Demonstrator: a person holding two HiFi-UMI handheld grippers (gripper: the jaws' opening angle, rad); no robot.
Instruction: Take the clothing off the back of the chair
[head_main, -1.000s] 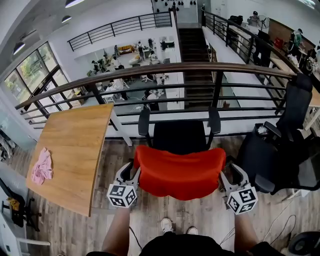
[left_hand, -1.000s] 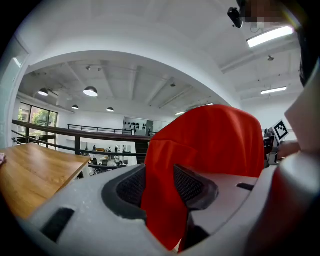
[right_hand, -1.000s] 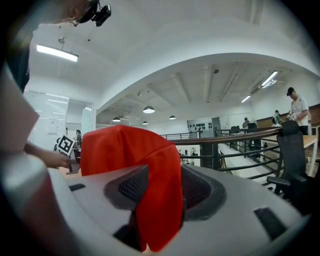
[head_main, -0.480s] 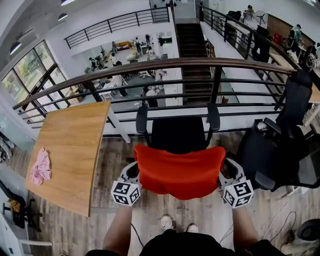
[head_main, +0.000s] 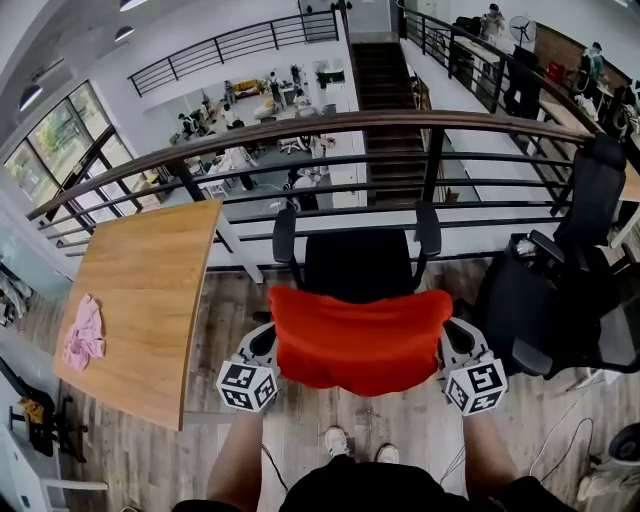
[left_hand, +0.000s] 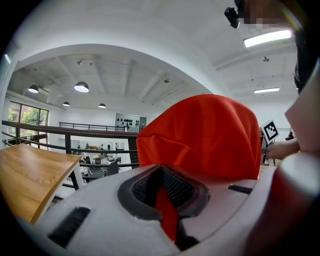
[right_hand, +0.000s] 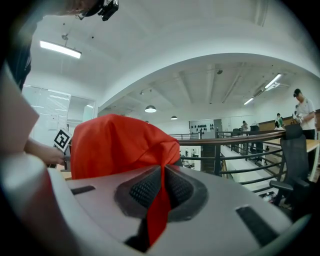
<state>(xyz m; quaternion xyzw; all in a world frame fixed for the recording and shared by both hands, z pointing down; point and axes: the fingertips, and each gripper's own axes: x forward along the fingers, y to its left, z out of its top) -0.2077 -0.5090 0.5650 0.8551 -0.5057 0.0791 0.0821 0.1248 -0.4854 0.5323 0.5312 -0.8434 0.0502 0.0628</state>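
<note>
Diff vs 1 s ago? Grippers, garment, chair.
The left gripper has shut on the left edge of the red fabric garment. The right gripper has its jaws closing on the right edge, with fabric already pinched between them. Both stood open beside it earlier. Unchanged: garment draped over the black office chair back, pink cloth on the wooden table.

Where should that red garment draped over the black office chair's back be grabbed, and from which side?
By its two side edges, coming from behind the chair. The red fabric garment caps the backrest of the black office chair, so loose folds stick out at both sides. The left tool is shut on one fold; the right tool is closing its jaws on the other.
</note>
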